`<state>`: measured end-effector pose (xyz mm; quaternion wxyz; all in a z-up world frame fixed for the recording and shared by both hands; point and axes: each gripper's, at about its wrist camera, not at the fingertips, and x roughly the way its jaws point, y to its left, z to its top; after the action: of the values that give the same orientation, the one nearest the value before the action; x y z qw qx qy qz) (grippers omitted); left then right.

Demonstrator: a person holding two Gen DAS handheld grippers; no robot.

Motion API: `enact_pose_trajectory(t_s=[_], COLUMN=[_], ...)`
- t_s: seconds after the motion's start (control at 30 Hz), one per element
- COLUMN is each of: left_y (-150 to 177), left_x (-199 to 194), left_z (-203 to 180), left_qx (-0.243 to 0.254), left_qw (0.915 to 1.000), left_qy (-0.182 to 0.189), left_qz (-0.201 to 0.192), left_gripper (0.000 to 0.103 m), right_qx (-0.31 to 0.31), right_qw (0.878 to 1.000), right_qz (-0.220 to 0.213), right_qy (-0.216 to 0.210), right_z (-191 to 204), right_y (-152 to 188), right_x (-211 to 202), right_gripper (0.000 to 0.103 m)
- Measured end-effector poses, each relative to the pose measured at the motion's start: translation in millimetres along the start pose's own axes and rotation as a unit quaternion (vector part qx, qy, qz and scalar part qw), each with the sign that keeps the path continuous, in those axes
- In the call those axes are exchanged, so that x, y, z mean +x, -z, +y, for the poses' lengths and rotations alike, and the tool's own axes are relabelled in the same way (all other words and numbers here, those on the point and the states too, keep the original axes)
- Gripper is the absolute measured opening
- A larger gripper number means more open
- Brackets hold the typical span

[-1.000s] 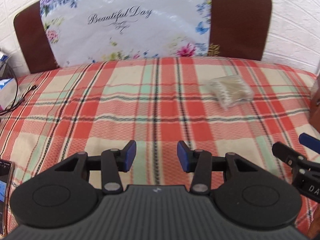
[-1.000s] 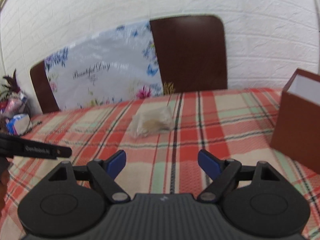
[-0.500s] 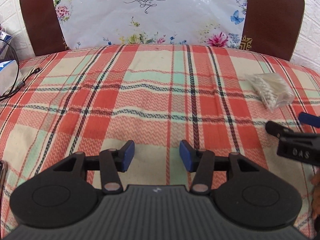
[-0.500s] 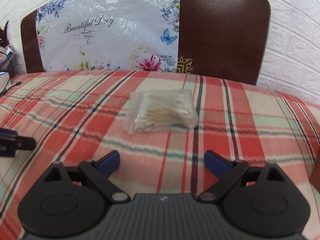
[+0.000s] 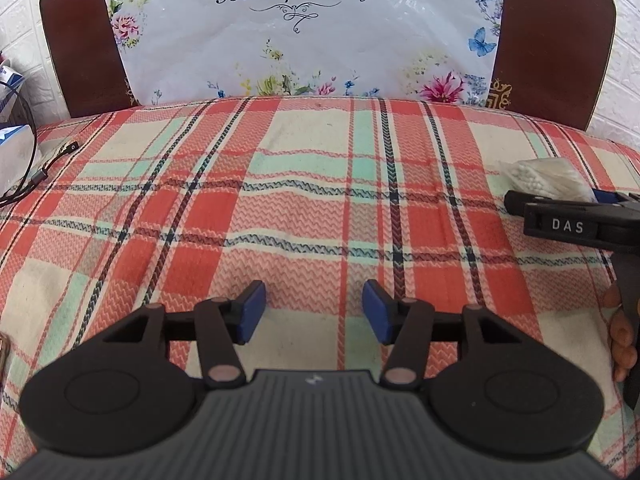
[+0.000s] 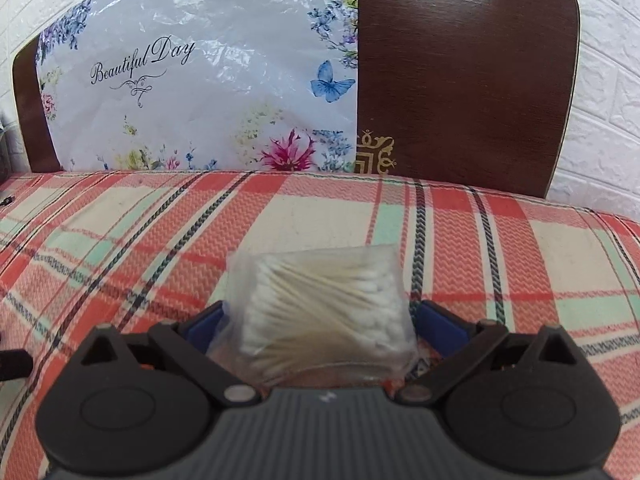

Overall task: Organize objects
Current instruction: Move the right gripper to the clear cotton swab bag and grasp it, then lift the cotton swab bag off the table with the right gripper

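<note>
Right gripper (image 6: 316, 326) jaws are sitting wide apart around the cotton swab bag (image 6: 320, 312) at lower centre; left gripper (image 5: 313, 312) jaws are opening, nothing between.

White brick wall (image 6: 600, 120) (dark headboard (image 6: 460, 80))

A red, cream and mint plaid cloth (image 5: 312, 208) covers the surface. Behind it stands a dark brown wooden headboard (image 6: 464, 80), partly draped by a white floral plastic sheet (image 5: 296, 40) lettered "Beautiful Day". A thin black cable (image 5: 36, 176) lies at the cloth's left edge.
</note>
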<state>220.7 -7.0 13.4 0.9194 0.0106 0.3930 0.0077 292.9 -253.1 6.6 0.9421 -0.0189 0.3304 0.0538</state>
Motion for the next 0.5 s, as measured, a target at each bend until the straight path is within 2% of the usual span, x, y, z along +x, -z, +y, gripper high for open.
enact_pose_trajectory(t_s=[0.5], left_y=[2.5], left_x=[-0.5], left_z=[-2.8], left_qx=[0.004], left_qw=[0.9999], left_qy=[-0.011], left_qz=[-0.007], left_gripper=[0.058], right_qx=[-0.022], right_qw=[1.000], right_qz=[-0.019], right_qy=[-0.009], right_z=[8.0], right_y=[6.3], right_x=[-9.2], right_gripper=[0.075])
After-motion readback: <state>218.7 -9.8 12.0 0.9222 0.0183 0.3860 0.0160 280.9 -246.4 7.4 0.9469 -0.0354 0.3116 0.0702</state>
